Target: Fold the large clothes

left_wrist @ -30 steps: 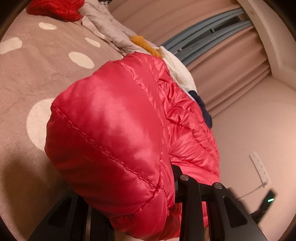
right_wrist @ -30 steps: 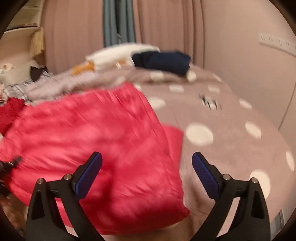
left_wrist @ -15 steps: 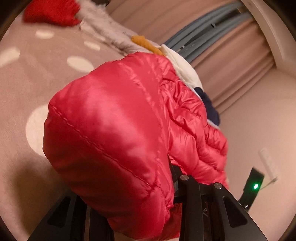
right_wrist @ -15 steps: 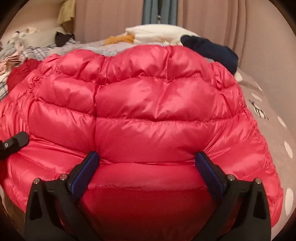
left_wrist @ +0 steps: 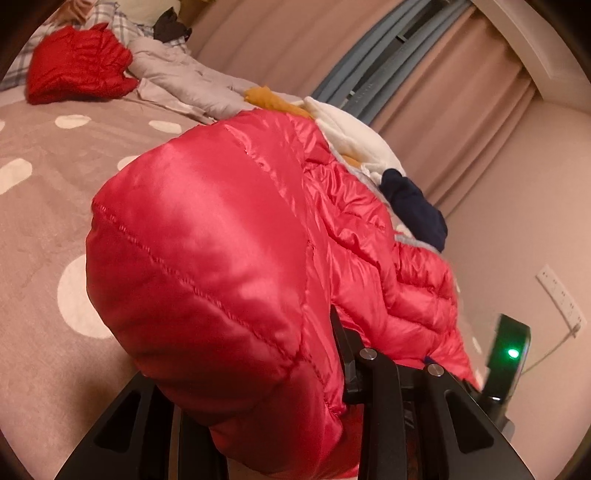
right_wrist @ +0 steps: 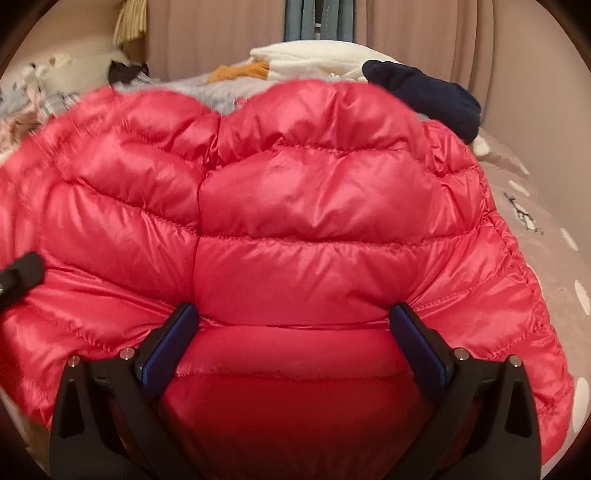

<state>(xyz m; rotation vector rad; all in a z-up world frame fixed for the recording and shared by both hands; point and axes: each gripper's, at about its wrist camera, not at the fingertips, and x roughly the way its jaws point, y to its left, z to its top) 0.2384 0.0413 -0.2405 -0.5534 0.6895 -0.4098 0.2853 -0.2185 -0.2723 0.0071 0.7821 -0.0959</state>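
Left gripper [left_wrist: 295,398] pinches a bunched edge of the red down jacket [right_wrist: 314,206], lifting it off the polka-dot bed [left_wrist: 44,229] for folding. Right gripper [right_wrist: 291,343] stands wide, its pads flanking the jacket's hem at six o'clock, apparently ready to clamp.

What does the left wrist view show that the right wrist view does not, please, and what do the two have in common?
Only the left wrist view shows a second folded red garment far off on the dotted bedspread, a wall socket and a green light. Only the right wrist view shows the right gripper, its blue-padded fingers apart with the jacket bulging between them, and a straw-coloured tassel. Both show the red puffer jacket, the white garment, the navy garment and the curtains.
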